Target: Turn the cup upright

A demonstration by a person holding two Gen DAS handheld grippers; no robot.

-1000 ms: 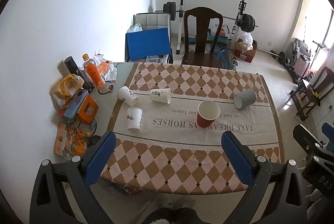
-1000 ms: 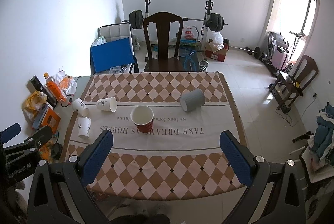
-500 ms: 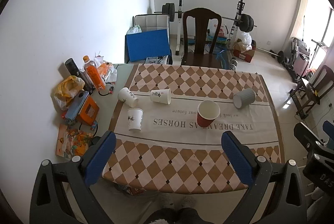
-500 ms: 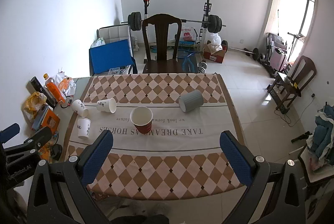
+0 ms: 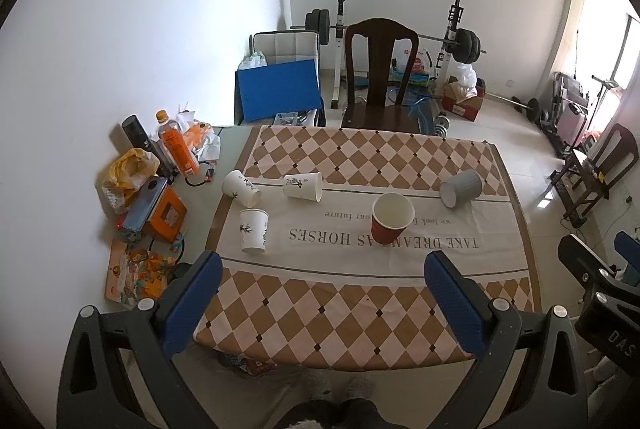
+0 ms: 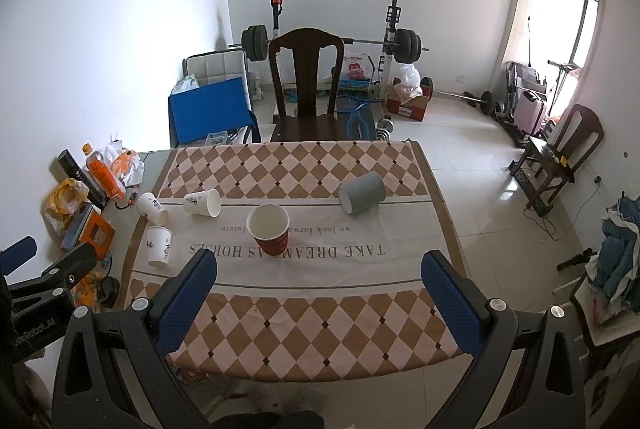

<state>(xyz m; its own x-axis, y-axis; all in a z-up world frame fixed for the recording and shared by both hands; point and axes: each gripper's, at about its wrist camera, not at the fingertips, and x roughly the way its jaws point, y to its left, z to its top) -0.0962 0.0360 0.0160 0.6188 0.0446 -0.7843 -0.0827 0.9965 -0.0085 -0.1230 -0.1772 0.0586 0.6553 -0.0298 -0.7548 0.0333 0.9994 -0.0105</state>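
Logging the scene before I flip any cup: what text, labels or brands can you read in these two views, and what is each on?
"TAKE DREAMS AS HORSES": tablecloth, large print, upside down, partly hidden by the red cup.
"we look forward ... our future": tablecloth, small line, partly hidden.
"DAS...": right gripper body, cut off.
"...Robot.AI": left gripper body, start blurred.
White cups, orange bottle, red bag: markings unreadable.
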